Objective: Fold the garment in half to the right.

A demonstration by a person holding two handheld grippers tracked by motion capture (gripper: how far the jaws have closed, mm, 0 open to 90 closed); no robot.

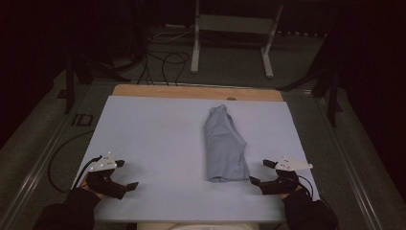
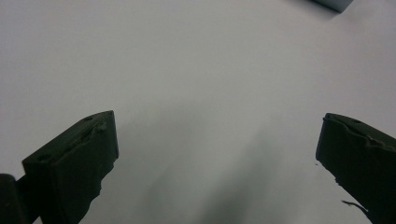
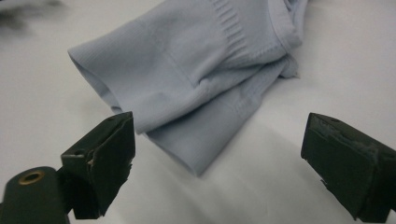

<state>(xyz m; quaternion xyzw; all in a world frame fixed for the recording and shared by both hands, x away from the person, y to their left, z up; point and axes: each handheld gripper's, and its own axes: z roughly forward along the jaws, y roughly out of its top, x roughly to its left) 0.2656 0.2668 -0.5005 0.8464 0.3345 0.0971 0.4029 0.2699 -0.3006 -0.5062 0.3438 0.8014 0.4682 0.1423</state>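
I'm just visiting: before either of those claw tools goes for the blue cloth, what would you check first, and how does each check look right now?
1. Right gripper open: ok, jaws wide apart.
2. Left gripper open: ok, nothing between its jaws.
3. Cloth in reach of the right gripper: ok, its near edge lies just ahead of the jaws.
4. Cloth lying flat: not ok, it is folded over itself with bunched layers.
5. Cloth fully on the table: ok, away from every edge.
6. Which layer the jaws would catch: cannot tell.
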